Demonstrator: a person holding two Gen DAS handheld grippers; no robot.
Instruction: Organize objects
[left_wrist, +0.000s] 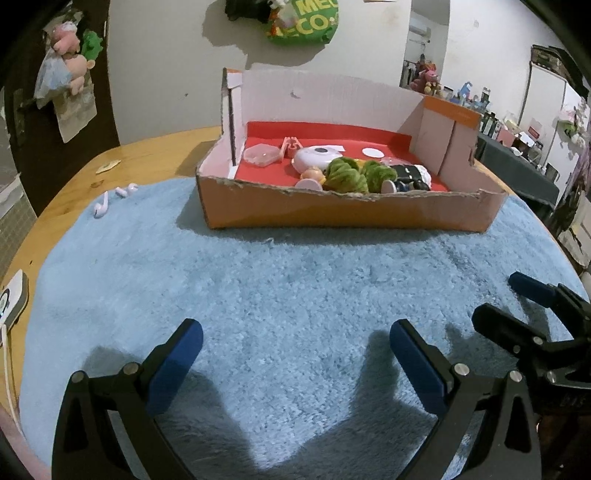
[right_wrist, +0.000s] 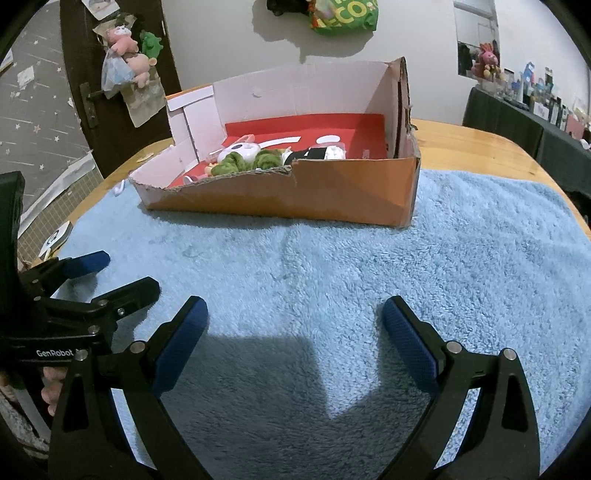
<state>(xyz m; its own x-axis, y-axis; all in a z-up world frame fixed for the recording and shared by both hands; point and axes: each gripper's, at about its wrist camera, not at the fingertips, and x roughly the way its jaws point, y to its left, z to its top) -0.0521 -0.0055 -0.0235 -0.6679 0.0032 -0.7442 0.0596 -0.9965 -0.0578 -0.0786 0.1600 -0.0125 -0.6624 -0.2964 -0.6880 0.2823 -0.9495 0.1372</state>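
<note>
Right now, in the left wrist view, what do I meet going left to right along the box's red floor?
Clear plastic case → pink clip → white round gadget → green fuzzy toys → black-and-white figure, all inside the cardboard box.

A wooden table (left_wrist: 66, 184) holds a fluffy blue towel (left_wrist: 295, 295). A cardboard box (left_wrist: 332, 210) sits on the towel, upper middle. Two white earbuds (left_wrist: 110, 201) lie at upper left.
</note>
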